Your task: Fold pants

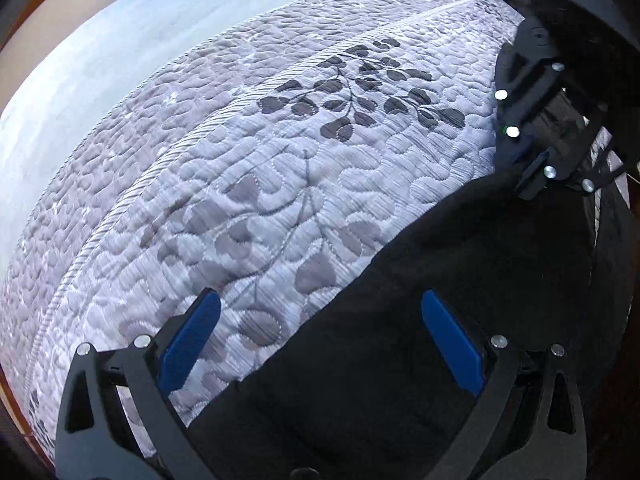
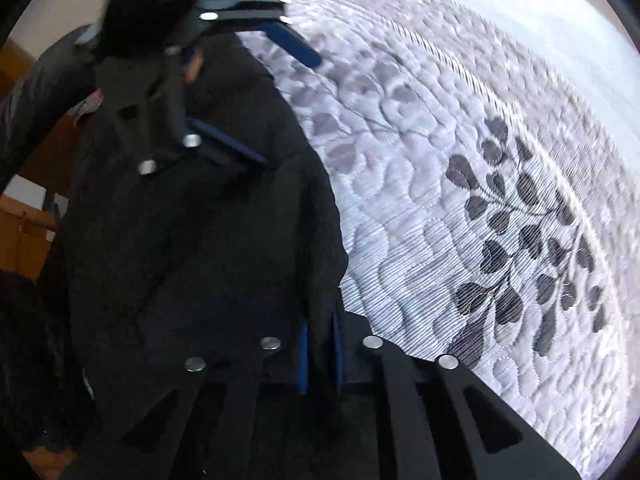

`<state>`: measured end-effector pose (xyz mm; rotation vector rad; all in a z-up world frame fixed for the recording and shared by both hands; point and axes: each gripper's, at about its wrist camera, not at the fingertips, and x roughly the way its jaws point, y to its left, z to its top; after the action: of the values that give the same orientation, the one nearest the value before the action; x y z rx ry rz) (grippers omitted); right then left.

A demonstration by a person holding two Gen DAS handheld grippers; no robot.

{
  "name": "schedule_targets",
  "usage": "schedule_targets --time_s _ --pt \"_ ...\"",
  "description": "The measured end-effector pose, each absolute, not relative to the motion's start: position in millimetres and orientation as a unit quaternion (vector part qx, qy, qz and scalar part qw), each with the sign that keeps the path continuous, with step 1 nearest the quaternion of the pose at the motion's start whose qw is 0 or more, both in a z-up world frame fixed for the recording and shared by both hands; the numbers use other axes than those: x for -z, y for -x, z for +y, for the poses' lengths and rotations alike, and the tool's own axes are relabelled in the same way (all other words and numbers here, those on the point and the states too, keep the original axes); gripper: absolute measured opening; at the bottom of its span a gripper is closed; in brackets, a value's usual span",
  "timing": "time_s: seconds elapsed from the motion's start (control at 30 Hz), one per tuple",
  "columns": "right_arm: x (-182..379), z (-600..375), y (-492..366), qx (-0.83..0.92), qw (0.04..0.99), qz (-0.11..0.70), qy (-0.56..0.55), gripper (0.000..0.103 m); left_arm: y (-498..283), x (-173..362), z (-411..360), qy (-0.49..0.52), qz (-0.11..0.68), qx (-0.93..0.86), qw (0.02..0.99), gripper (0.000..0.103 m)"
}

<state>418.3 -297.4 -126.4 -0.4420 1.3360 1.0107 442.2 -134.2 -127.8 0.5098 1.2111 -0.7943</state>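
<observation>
Black pants (image 1: pixel 460 320) are spread on the quilted mattress (image 1: pixel 280 160), near its edge. Left hand-held gripper (image 1: pixel 320 344) is held w/ jaws wide apart above the pants' edge, nothing clamped. Right hand-held gripper (image 2: pixel 320 356) is seen w/ blue pads (image 2: pixel 303 360) pinched together on a fold of pants fabric.

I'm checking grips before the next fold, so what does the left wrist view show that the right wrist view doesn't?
Left wrist only: the left claw seen from behind, open, straddling the edge of the black pants, plus a wide stretch of pale floor.

Right wrist only: the right claw up close, shut on a fold of the pants.

Both: the quilted leaf-patterned mattress, the pants and both claws.
</observation>
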Motion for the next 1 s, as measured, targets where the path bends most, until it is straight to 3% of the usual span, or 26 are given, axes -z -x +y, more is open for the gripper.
schedule_targets --time_s 0.23,0.47,0.53,0.57,0.73,0.8,0.87,1.0 --pt "84 -302 -384 -0.441 0.693 0.53 0.21 0.008 -439 118 -149 -0.249 0.525 0.415 0.701 0.1" --pt "60 -314 -372 -0.432 0.726 0.499 0.193 0.008 -436 118 -155 -0.227 0.564 0.462 0.645 0.099" --pt "58 -317 -370 -0.424 0.736 0.494 0.186 0.008 -430 118 -153 -0.221 0.574 0.47 0.633 0.086" --pt "56 -318 -368 -0.423 0.74 0.49 0.183 0.008 -427 119 -152 -0.217 0.581 0.478 0.622 0.068" --pt "50 -312 -359 -0.403 0.762 0.474 0.18 0.008 -419 103 -138 -0.191 0.586 0.474 0.629 0.035" --pt "44 -314 -353 -0.386 0.775 0.468 0.176 0.008 -412 91 -131 -0.194 0.585 0.464 0.637 0.014" --pt "40 -312 -343 -0.374 0.788 0.457 0.174 0.008 -398 77 -130 -0.208 0.57 0.455 0.652 0.009" --pt "21 -307 -314 -0.349 0.817 0.427 0.169 0.009 -363 44 -126 -0.228 0.53 0.433 0.692 0.007"
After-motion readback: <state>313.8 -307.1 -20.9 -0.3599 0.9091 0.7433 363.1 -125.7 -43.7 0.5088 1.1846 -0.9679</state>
